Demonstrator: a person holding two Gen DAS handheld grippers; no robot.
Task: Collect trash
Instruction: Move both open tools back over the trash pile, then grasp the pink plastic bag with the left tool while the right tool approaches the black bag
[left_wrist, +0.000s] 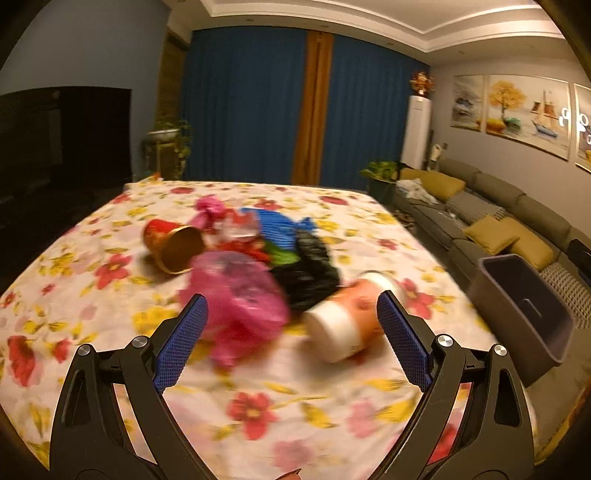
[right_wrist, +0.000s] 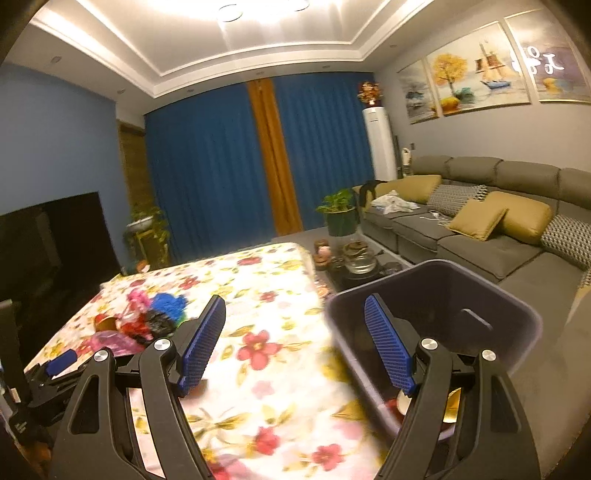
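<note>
L gripper (left_wrist: 291, 321) fingers wide, empty, over trash pile (left_wrist: 255, 266) mid-desk (left_wrist: 110, 314). R gripper (right_wrist: 295, 343) fingers wide, empty, at desk's right edge by bin (right_wrist: 517, 306).

Blue curtains (right_wrist: 207, 166) hang at the back. A long grey sofa (right_wrist: 480, 236) holds yellow pillows (right_wrist: 517, 218). Pictures (right_wrist: 476, 70) hang above it.

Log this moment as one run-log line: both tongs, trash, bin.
left tongs: open, empty | right tongs: open, empty | orange-and-white paper cup: on floral tablecloth | dark plastic bin: beside table
</note>
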